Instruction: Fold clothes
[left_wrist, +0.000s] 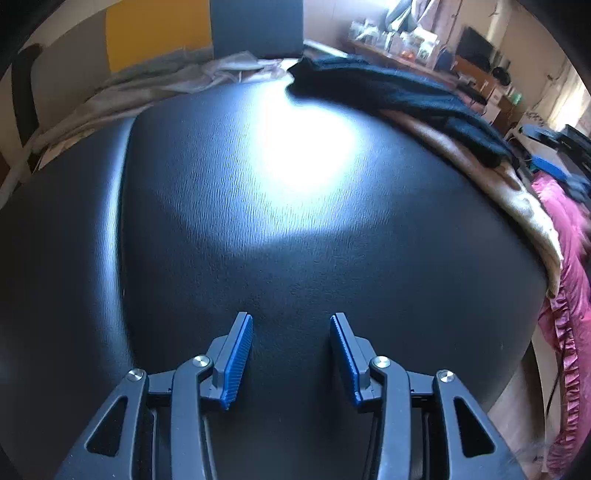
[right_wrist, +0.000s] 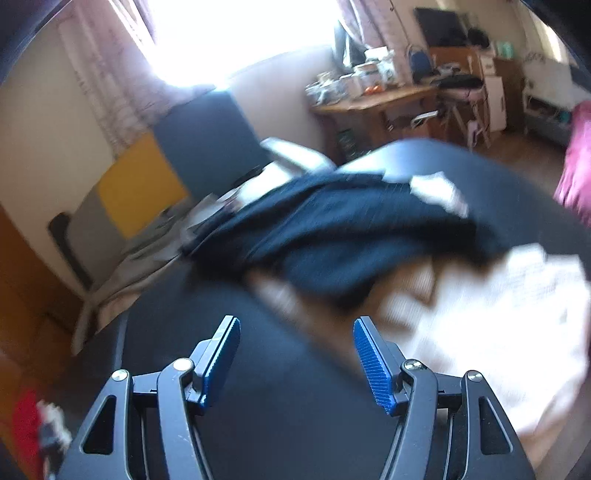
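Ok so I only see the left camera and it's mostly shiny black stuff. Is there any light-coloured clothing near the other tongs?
Observer: Yes. In the right view a whitish cloth lies just ahead and to the right of the right tongs.
Operator: Are those tongs holding it?
Observer: No, the right tongs are open with nothing between them.
Operator: Where's the dark blue garment from there?
Observer: The dark blue garment is heaped beyond the right tongs, partly over a tan cloth.
Operator: What's making the glare?
Observer: A bright window shows at the top of the right view.
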